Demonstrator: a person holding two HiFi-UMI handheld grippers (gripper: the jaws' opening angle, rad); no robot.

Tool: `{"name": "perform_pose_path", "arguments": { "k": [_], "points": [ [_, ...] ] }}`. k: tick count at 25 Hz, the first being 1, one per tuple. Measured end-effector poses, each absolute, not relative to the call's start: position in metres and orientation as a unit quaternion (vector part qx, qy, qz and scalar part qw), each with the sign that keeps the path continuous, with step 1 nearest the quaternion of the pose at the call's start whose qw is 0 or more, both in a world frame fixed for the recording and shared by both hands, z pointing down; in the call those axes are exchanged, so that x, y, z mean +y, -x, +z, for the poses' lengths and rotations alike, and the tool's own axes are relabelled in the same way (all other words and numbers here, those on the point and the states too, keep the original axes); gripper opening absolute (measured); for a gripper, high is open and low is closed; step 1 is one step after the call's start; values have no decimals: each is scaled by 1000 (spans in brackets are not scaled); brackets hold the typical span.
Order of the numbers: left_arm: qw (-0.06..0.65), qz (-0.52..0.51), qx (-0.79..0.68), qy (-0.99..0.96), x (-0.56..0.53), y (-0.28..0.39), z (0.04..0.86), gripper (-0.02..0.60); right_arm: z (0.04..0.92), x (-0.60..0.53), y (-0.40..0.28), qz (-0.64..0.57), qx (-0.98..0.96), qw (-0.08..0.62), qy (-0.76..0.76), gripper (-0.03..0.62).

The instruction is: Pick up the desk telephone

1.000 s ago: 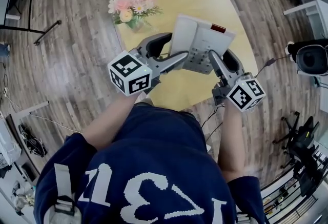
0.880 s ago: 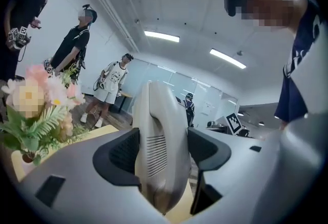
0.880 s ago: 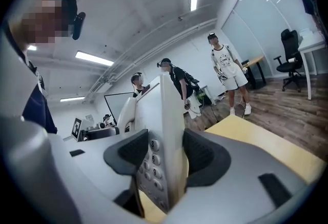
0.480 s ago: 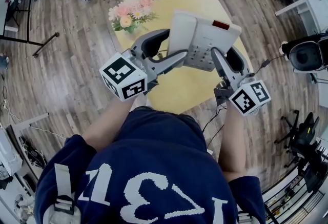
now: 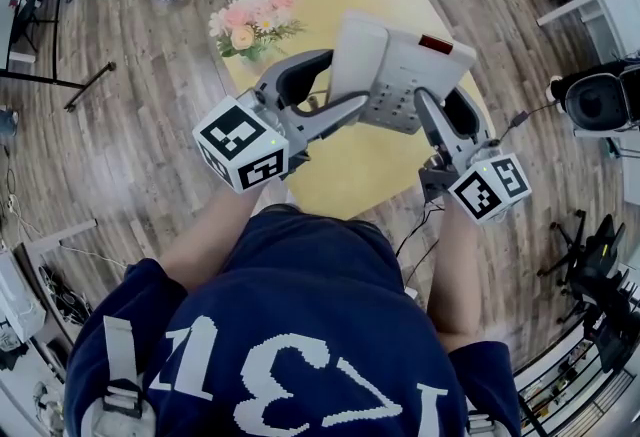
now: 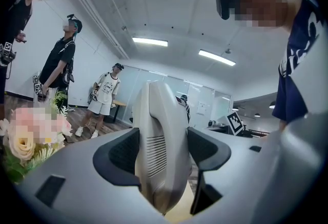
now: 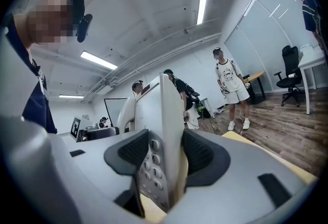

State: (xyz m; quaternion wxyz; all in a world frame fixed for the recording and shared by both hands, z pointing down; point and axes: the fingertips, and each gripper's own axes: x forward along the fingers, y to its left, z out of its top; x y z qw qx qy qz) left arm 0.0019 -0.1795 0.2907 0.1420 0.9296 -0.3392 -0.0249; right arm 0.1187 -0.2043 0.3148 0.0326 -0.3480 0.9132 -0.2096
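Observation:
The white desk telephone (image 5: 402, 60) hangs in the air above the yellow table (image 5: 350, 170), held between both grippers. My left gripper (image 5: 347, 82) is shut on its left side, where the handset lies. In the left gripper view the rounded handset end (image 6: 159, 115) fills the gap between the black pads (image 6: 119, 152) of that gripper (image 6: 163, 159). My right gripper (image 5: 437, 97) is shut on the phone's right edge. In the right gripper view the keypad side (image 7: 163, 110) is pinched by the pads (image 7: 199, 154) of that gripper (image 7: 165, 159). The phone's red indicator (image 5: 435, 45) faces up.
A bunch of pink and white flowers (image 5: 252, 17) stands at the table's far left corner, blurred in the left gripper view as flowers (image 6: 25, 138). Cables run over the wooden floor (image 5: 150, 95). A black office chair (image 5: 600, 103) is at the right. Other people (image 6: 61, 64) stand beyond the table.
Both grippers have risen together with the telephone, which now stands higher above the table and looks larger. The grip on each side is unchanged.

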Motion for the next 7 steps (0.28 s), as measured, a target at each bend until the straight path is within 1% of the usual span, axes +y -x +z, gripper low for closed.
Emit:
{"name": "perform_pose_path", "arguments": {
  "k": [7],
  "points": [
    [144,-27,-339,-929,-177,-6,291,302,314,-202,-123,-206,914,33,348,224]
  ]
}}
